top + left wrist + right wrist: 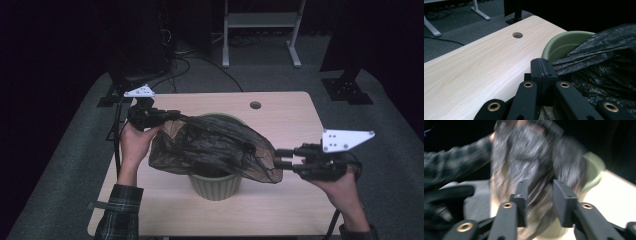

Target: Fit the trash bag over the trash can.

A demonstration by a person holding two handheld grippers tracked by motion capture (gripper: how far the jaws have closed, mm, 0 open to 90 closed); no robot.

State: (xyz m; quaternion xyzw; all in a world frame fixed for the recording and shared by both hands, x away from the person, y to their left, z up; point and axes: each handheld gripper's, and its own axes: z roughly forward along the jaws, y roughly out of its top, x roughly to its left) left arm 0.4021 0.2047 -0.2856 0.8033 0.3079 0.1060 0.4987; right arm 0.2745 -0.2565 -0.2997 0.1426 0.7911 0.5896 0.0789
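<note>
High view: my left gripper [167, 116] pinches the crinkled black plastic bag [215, 147] over the green ribbed pot [216, 185]; my right gripper [278, 159] gapes beside it.

No readable text, labels, brands, numbers or signs anywhere.

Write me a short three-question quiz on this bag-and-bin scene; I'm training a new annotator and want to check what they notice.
1. True or false: the left gripper is shut on the black bag.
2. What does the bag hang over? A) a green bin B) a cardboard box C) a metal tray
3. How do the right gripper's jaws stand in its own view?

Key
1. True: its jaws pinch the bag's edge.
2. A, the green bin on the table.
3. Parted, with blurred bag plastic between and beyond them; whether the pads touch it is unclear.
</note>
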